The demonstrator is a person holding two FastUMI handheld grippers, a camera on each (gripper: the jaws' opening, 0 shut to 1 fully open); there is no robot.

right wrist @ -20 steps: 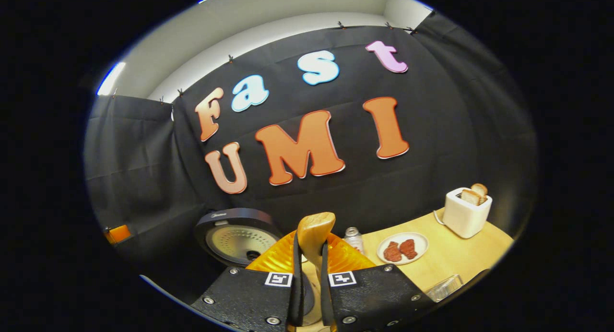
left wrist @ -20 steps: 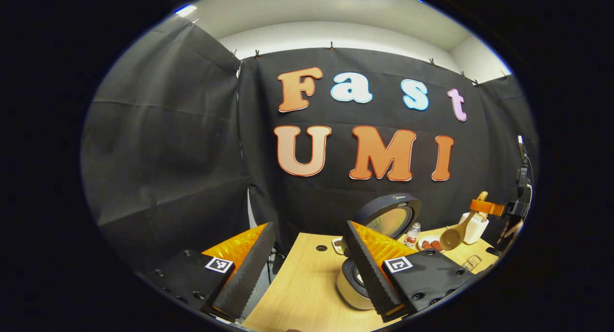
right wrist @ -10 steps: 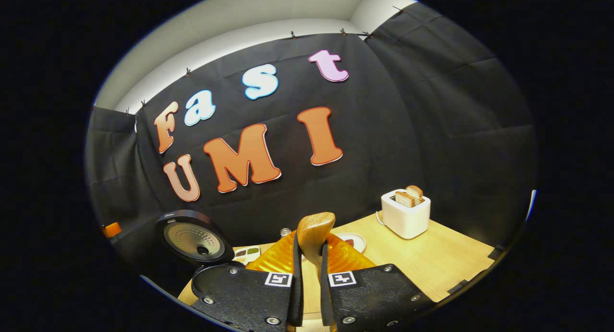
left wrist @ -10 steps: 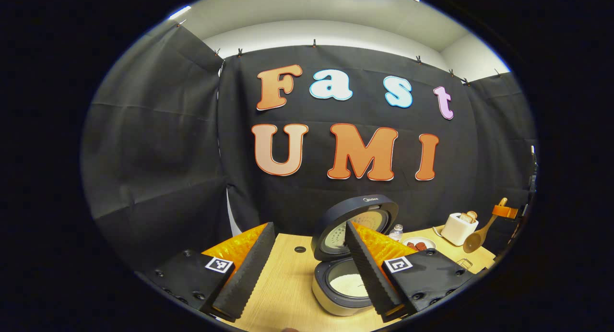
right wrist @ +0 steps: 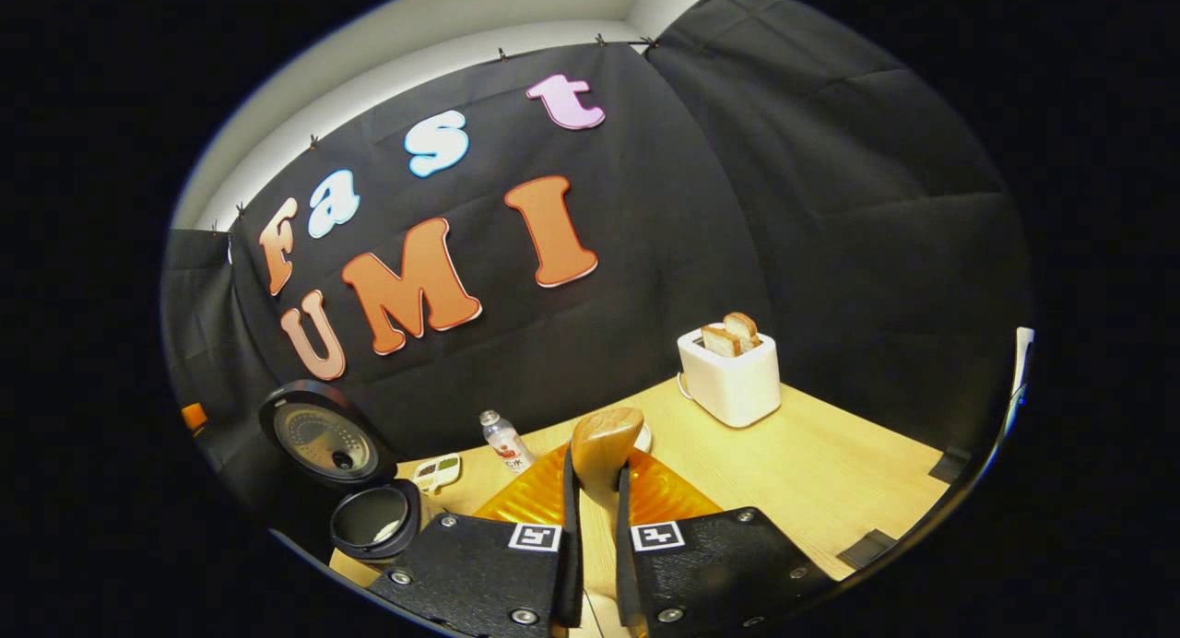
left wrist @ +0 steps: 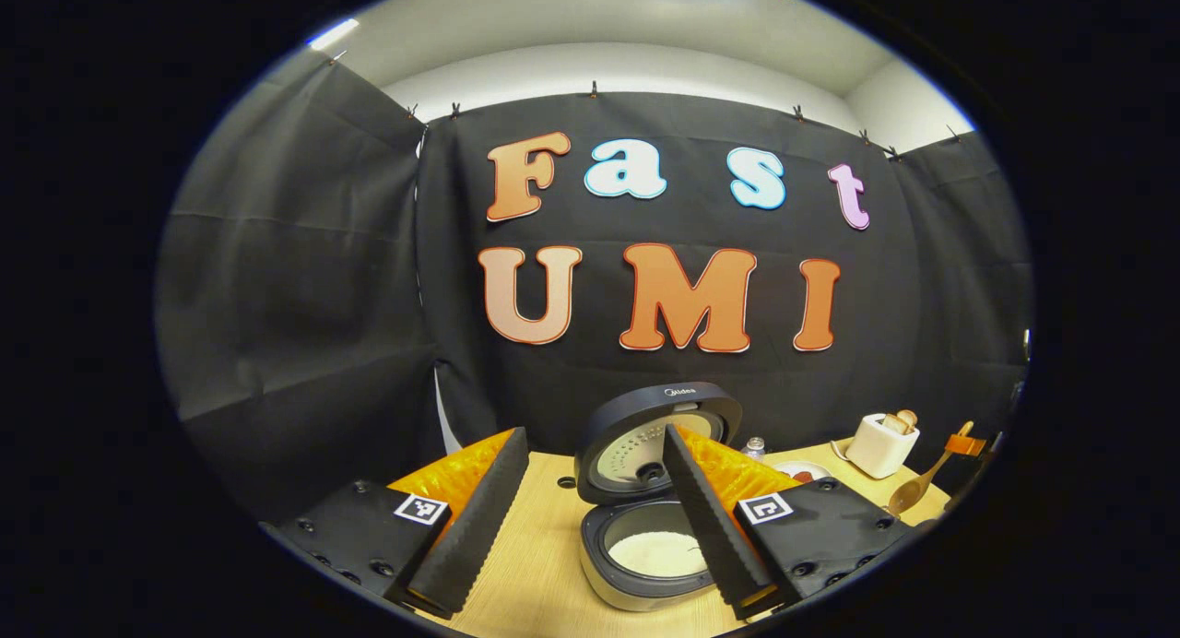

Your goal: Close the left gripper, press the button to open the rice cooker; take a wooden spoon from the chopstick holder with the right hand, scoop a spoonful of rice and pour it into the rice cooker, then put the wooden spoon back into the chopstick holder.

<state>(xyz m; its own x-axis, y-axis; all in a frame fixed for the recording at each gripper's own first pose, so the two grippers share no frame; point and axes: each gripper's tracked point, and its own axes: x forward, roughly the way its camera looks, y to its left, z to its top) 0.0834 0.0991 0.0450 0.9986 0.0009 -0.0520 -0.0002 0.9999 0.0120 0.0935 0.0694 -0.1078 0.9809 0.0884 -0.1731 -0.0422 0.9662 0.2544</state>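
So my right gripper (right wrist: 595, 527) is clamped on the spoon (right wrist: 604, 449), left gripper (left wrist: 590, 518) wide open near the cooker (left wrist: 645, 550), lid up, rice (left wrist: 656, 553) inside.

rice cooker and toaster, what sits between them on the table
In the right gripper view, a small bottle stands between the rice cooker and the toaster.
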